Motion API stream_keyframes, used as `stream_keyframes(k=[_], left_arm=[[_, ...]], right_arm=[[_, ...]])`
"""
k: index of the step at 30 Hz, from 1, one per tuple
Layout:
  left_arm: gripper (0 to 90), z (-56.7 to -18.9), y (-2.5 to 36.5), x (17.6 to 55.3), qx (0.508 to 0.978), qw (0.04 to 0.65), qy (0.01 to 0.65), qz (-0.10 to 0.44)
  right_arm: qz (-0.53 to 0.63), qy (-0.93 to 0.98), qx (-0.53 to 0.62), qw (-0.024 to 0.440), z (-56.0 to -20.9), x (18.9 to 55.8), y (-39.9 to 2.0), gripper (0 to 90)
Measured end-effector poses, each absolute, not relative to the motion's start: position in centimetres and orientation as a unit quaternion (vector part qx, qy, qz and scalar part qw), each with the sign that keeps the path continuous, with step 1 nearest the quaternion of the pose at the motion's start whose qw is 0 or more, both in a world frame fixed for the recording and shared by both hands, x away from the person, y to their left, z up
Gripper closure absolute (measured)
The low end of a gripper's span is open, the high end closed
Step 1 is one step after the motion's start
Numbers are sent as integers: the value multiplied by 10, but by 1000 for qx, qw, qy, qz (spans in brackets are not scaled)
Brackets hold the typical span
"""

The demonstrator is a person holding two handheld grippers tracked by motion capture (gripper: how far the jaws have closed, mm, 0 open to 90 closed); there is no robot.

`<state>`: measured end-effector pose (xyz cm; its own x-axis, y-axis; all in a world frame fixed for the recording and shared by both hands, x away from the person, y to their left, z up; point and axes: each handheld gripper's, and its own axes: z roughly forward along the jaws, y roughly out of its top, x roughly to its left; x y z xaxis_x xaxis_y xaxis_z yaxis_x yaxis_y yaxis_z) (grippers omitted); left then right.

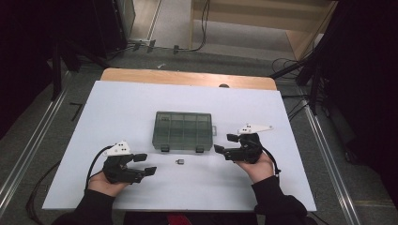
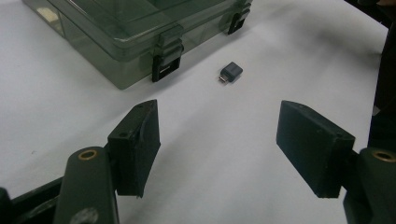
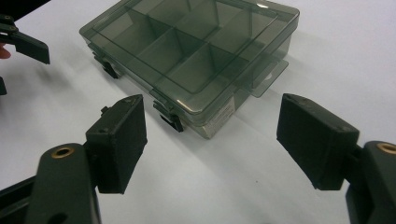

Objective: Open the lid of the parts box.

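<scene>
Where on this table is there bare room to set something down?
The table is bare left of the box, behind it, and along the near edge between the hands. Crowded: the strip in front of the box, where the small adapter lies between the left gripper and right gripper.

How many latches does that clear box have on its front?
2: left latch and right latch on the organizer box edge facing the person, both closed.

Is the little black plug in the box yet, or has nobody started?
Not started. The clear box is shut, both latches down. The little black plug lies loose on the table in front of it. The left gripper and right gripper are open, holding nothing. Opening the box and putting the plug in probably remain.
</scene>
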<state>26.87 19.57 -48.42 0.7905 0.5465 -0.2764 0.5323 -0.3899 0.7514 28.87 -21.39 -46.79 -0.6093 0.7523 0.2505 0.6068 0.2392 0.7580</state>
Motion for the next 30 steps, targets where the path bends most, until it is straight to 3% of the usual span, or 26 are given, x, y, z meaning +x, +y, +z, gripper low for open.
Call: stream_keyframes(k=[23, 30], left_arm=[[305, -485, 195, 269, 834, 447, 322, 7], [306, -484, 196, 269, 834, 447, 322, 10]], right_arm=[[439, 784, 433, 77, -469, 307, -197, 272], [441, 780, 438, 75, -475, 305, -201, 525]])
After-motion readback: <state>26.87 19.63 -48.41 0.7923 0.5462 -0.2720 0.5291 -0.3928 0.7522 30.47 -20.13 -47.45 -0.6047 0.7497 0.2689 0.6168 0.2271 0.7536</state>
